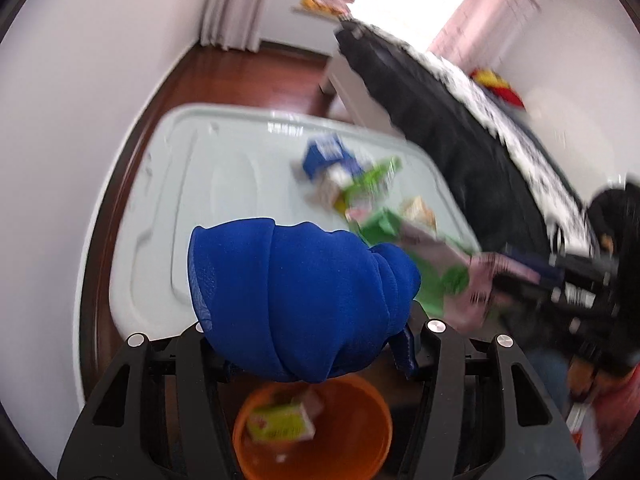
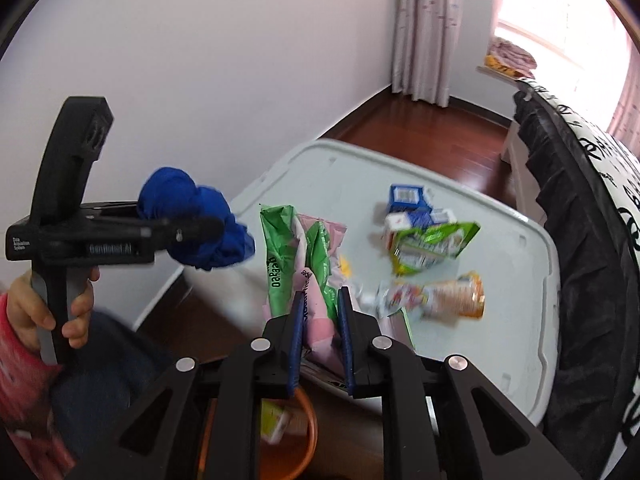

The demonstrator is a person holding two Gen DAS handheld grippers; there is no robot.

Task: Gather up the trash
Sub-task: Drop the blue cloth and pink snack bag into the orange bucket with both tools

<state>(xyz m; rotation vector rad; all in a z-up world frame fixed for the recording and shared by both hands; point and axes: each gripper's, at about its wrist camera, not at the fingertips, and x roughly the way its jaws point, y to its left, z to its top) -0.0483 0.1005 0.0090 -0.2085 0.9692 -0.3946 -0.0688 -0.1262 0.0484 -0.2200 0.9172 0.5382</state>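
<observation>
We see the trash in three places. A green and pink wrapper [image 2: 316, 276] is pinched between the blue fingers [image 2: 297, 344] of our right claw [image 2: 320, 344], which is closed on its lower end; the rest of the wrapper stands up and fans out above the near edge of the desk [image 2: 512, 280]. Our left claw [image 2: 200, 232] is clamped on a bunched blue cloth [image 1: 300, 300], which fills most of the left wrist view and hides the fingers there; from the right wrist view, the cloth bulges out on both sides of the closed jaws.

Directly under both claws sits an orange bucket [image 1: 360, 440] on the floor, with a yellow-green carton [image 1: 280, 424] already lying inside it.

More trash lies loose on the pale desk: a blue box [image 2: 406, 196] toward the far side, a green and yellow packet [image 2: 432, 246] just in front of it and touching a small white carton [image 2: 394, 226], and an orange packet [image 2: 452, 296] nearer to us. These sit close together in the middle of the desk, apart from the held wrapper.

Our left hand [image 2: 44, 312] grips the black handle of its tool at the left of the right wrist view. A bed [image 2: 592, 184] with a black skirt and a black-and-white cover runs along the right side of the desk, above a dark wooden floor [image 2: 432, 120]. Curtains [image 2: 424, 28] hang in the far corner beside a bright window.
</observation>
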